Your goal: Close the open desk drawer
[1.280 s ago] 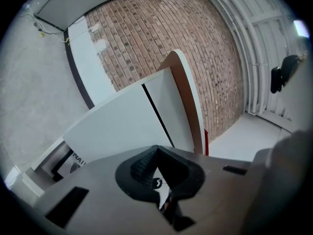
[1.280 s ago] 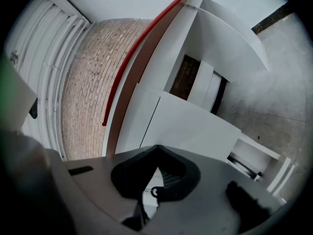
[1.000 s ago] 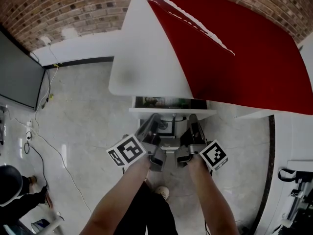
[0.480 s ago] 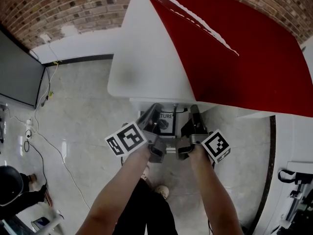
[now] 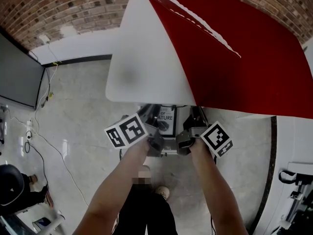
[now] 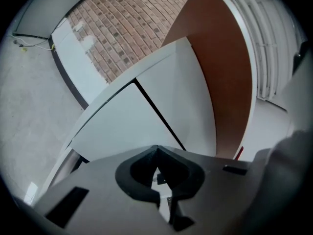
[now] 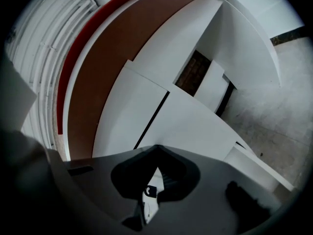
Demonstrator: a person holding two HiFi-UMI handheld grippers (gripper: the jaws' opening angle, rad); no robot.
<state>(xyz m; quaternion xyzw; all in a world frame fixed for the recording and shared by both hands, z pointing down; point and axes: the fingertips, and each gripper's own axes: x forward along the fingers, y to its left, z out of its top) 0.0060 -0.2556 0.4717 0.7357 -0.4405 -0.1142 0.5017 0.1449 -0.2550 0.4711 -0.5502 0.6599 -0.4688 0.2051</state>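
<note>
Since a second ago both grippers have gone forward. The white desk drawer (image 6: pixel 120 129), which then jutted out past the rounded white-and-red desk (image 5: pixel 146 58), now sits back under the desk's near edge, hidden by the top in the head view.

Well left of the desk a flat black screen (image 5: pixel 14 72) stands below the red brick wall (image 5: pixel 73 6). Thin cables (image 5: pixel 27 136) trail over the pale marble floor (image 5: pixel 83 106), and a person in dark clothes (image 5: pixel 12 187) sits low.

Under the desk's near edge a dark printed sheet with white letters (image 5: pixel 166 117) shows between the two grippers. The left gripper (image 5: pixel 150 112) has its jaws pressed together with nothing between them, tips at the drawer's flat front. The right gripper (image 5: pixel 194 112), just beside it, is the same.

The drawer's front faces the person, and its long axis runs sideways along the desk's near edge. A thin black seam (image 6: pixel 156 114) runs along that front on the side nearer the brown underside of the desk (image 6: pixel 225 72).

Right of the desk stand white furniture (image 5: pixel 293 136) and a black metal frame (image 5: pixel 293 175).
</note>
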